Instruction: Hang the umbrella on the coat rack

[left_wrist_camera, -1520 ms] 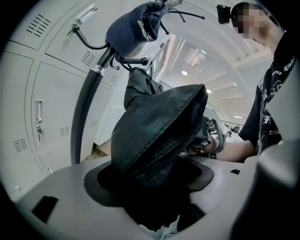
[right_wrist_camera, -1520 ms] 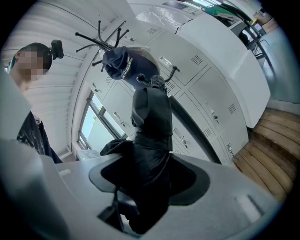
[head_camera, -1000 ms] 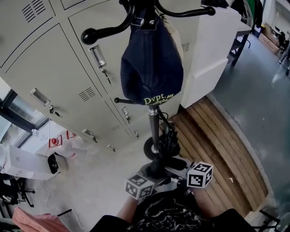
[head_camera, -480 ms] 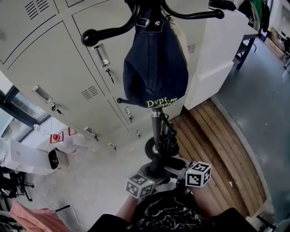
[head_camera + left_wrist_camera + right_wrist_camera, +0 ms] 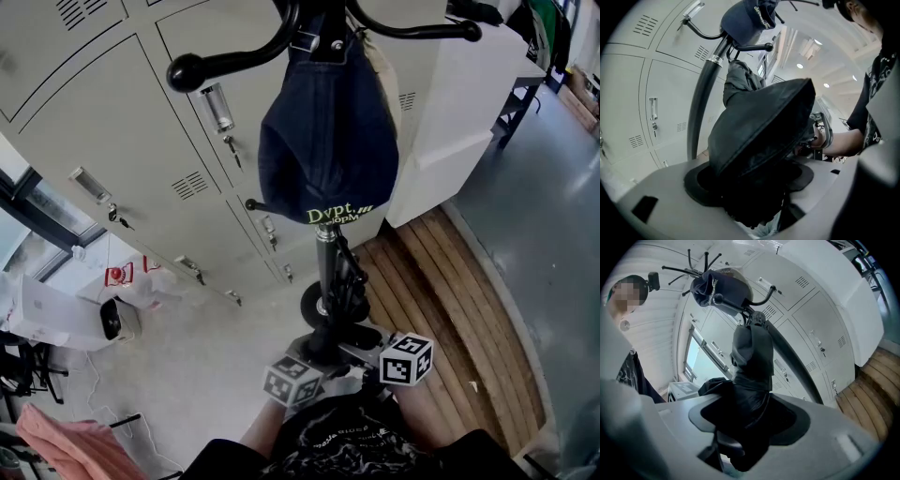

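Clamping the umbrella (image 5: 759, 122) (folded, black) beside the coat rack (image 5: 701, 98) are left gripper (image 5: 752, 187) and right gripper (image 5: 743, 427).

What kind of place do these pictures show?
Probably a locker or changing area in a workplace: a row of grey metal lockers with keys, a coat rack bearing a dark cap, and a slatted wooden floor.

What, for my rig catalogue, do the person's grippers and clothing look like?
The left gripper and right gripper have pale grey moulded tongs with dark round pads; each carries a white cube of black square markers. The person wears a black printed top.
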### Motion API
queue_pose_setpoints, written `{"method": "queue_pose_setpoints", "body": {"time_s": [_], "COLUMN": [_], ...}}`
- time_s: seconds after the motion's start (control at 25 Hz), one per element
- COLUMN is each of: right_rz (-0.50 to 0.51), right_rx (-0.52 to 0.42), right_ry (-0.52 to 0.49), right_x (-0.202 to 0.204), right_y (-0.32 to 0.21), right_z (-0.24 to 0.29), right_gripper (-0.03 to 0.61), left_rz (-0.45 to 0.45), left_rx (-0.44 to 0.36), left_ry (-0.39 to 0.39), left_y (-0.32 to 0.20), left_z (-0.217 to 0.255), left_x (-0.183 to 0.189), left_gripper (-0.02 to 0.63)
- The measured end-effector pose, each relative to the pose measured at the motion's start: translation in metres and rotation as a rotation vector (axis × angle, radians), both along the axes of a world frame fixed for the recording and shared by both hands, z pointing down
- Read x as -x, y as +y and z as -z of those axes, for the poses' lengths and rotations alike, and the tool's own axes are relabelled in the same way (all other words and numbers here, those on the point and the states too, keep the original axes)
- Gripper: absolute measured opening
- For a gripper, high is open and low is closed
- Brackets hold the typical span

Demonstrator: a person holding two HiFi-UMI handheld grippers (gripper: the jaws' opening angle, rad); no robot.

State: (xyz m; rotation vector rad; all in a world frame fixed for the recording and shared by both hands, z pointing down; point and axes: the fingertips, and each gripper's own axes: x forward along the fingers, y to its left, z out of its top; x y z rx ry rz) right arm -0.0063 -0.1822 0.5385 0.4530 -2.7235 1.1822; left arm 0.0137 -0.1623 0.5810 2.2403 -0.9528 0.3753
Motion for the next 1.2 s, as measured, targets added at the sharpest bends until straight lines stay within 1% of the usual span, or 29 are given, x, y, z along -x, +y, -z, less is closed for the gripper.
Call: {"method": "queue_pose_setpoints", "body": {"time_s": [0.16,0.24,0.36,0.52,0.64,0.84,0.96,1.2], "right_rz": [0.015,0.029,0.037,0.023,0.029,0.025,0.036,0.075], "right_rx": [-0.005,-0.02,-0.051,-0.088,-0.101,-0.106,-0.105,-0.111], "right_ry": [0.014,0.042,0.089,0.153,0.191,0.217,0.24,0.267], "right_x": [0.003,0.006,0.007,0.007,0.005,0.005,0.006,0.009], "right_y": [-0.001,0.001,0.003,-0.002,-0.005,-0.01,-0.015,-0.023], "right_z": [-0.007,-0.013,-0.02,-0.03,-0.037,-0.043,-0.052,-0.067], "right_gripper": [0.261,0.264,0.268,0.273,0.273,0.272,0.272,0.272], "left_rz": [0.017,0.034,0.043,0.065,0.081,0.082,0.085,0.102], "left_rx": [0.011,0.027,0.058,0.049,0.051,0.052,0.055,0.039], "left_ry": [-0.014,-0.036,-0.047,-0.107,-0.132,-0.153,-0.165,-0.237], "left_y": [-0.001,-0.001,-0.001,-0.008,-0.013,-0.02,-0.026,-0.038], "left_z": [-0.008,-0.014,-0.019,-0.036,-0.043,-0.05,-0.063,-0.082], "left_x": [0.003,0.004,0.002,0.006,0.007,0.008,0.01,0.02], "left_gripper": [0.325,0.325,0.325,0.325,0.325,0.325,0.325,0.325]}}
